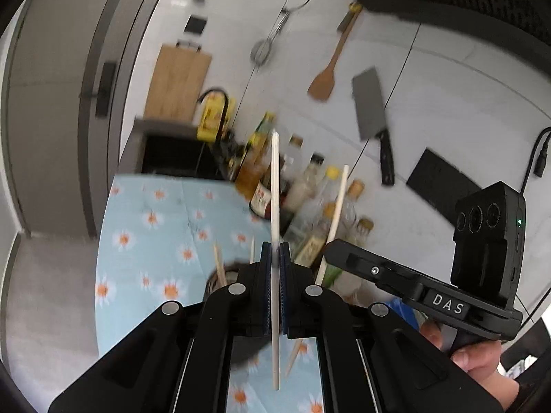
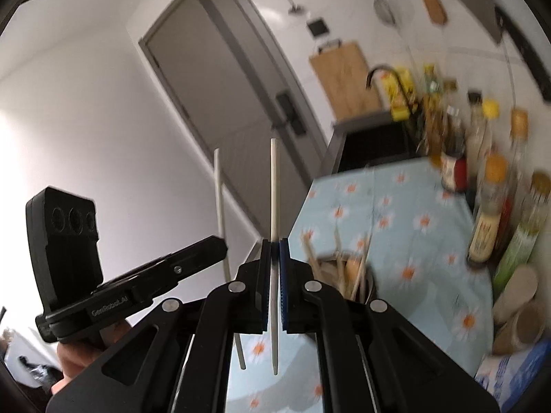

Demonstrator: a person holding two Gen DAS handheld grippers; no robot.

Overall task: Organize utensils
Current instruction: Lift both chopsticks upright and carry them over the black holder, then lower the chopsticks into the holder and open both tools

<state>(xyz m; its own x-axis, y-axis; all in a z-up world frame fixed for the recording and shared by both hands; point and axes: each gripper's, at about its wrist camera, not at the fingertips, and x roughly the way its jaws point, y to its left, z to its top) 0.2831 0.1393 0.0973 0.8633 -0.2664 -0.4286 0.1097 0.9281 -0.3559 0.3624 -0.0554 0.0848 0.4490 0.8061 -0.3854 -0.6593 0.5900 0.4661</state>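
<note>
1. The left gripper was closed on a pale chopstick. Its blue-padded jaws pressed against the stick from both sides, with no gap showing. The stick stood roughly upright, running well above and below the pads.
2. The right gripper was likewise clamped on a second pale chopstick, held upright between its pads, its tapered end pointing downward.
3. In the left wrist view, the right gripper appeared at the right edge with its chopstick slanting beside the bottles. In the right wrist view, the left gripper appeared at the left with its stick upright.
4. A utensil holder stood on the floral tablecloth below both grippers. It contained several wooden chopsticks leaning at angles. Both held sticks were above the cloth, apart from the holder.
5. A row of condiment bottles lined the cloth's far edge, against the wall.
6. A cleaver, wooden spatula and strainer hung on the tiled wall.
7. Motion blur limited finer detail.
</note>
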